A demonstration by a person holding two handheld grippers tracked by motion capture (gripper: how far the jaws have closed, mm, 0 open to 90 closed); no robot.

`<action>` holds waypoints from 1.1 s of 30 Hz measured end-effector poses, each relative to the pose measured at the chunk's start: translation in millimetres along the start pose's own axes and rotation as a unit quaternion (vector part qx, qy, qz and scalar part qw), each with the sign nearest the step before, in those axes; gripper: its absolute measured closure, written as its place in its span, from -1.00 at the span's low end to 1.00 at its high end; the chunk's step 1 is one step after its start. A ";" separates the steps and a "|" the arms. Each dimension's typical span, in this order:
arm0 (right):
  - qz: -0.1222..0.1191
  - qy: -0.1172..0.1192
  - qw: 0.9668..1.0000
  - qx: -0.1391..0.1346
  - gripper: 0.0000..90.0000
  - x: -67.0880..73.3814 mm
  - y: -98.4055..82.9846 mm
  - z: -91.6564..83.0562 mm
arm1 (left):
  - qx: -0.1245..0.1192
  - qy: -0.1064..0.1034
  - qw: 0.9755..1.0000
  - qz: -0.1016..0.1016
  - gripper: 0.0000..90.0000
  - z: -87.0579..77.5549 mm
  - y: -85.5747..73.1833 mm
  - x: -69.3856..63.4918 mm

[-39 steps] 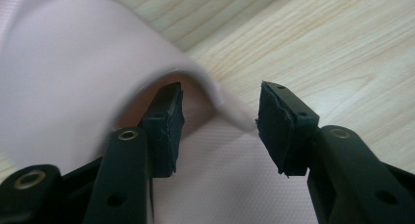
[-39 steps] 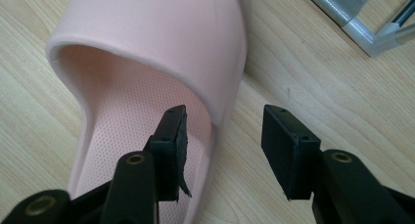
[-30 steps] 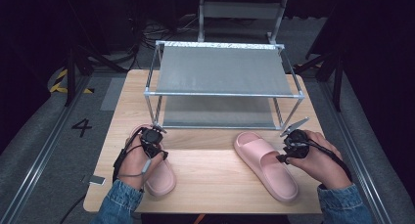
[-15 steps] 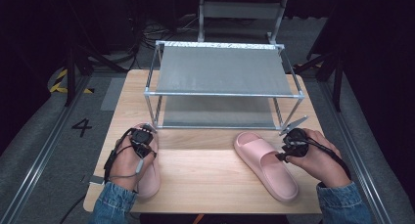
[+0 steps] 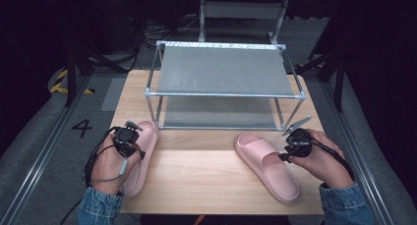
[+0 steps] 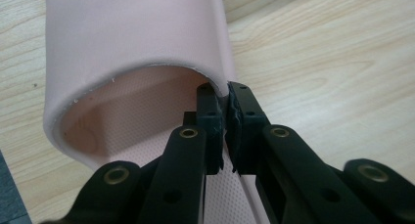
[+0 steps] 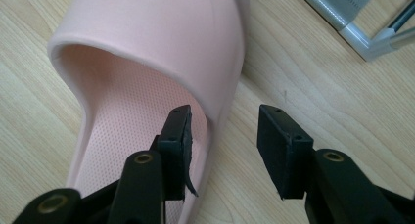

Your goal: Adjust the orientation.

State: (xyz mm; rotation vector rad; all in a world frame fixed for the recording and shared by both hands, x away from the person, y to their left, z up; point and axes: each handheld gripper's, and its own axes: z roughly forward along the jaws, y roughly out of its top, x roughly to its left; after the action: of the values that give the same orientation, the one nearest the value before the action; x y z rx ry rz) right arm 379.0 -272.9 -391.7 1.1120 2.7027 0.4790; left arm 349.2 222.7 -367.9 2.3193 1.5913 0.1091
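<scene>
Two pink slippers lie on the wooden table [image 5: 206, 181]. My left gripper [image 5: 131, 141] [image 6: 224, 104] is shut on the strap edge of the left slipper [image 5: 147, 136] [image 6: 132, 33]; its jaws have just been closing with that edge between them. The slipper's toe points toward the rack's left leg. My right gripper [image 5: 291, 149] [image 7: 224, 131] is open and straddles the side wall of the right slipper [image 5: 268, 166] [image 7: 161, 38], one finger inside the slipper and one outside. Its pads stand clear of the wall.
A two-tier metal shoe rack [image 5: 223, 70] with grey shelves stands across the far half of the table. Its front legs come down just beyond both slippers. A corner of the rack [image 7: 364, 35] lies close to the right gripper. Dark floor and a rail run along both sides.
My left hand has shifted left and risen, its jaws closing on the strap. The left slipper has come forward with it toward the rack's left leg. The right hand and slipper stayed put.
</scene>
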 end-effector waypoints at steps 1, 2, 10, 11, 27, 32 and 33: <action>0.002 0.000 1.000 -0.001 0.27 -0.2 -1.1 -0.7 | 0.002 -0.002 1.000 0.003 0.90 -2.5 -0.3 -2.0; 0.003 -0.001 1.000 -0.001 0.27 -0.6 -1.9 -1.4 | 0.002 -0.002 1.000 0.007 0.90 -5.4 -0.4 -4.3; 0.013 -0.005 1.000 -0.001 0.27 -3.0 -7.7 -3.5 | -0.008 -0.024 0.998 0.051 0.91 -24.0 0.9 -25.9; 0.014 -0.004 1.000 -0.002 0.27 -3.1 -8.0 -3.5 | -0.015 -0.021 0.998 0.062 0.90 -28.9 1.9 -31.3; 0.030 -0.001 1.000 -0.004 0.26 -8.0 -17.3 -6.5 | -0.037 -0.034 0.990 0.130 0.90 -60.1 22.1 -62.2; 0.036 -0.001 0.999 -0.004 0.26 -11.4 -23.4 -6.3 | -0.038 -0.045 0.986 0.153 0.90 -67.3 32.8 -73.7; 0.037 0.000 0.999 -0.004 0.26 -12.1 -24.7 -6.0 | -0.040 -0.048 0.986 0.156 0.90 -69.9 35.6 -77.3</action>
State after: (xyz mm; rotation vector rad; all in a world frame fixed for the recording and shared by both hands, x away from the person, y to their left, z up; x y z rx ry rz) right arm 369.8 -299.4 -394.5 1.2136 2.6644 0.4992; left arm 335.1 155.6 -281.8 2.4526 1.1477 0.1299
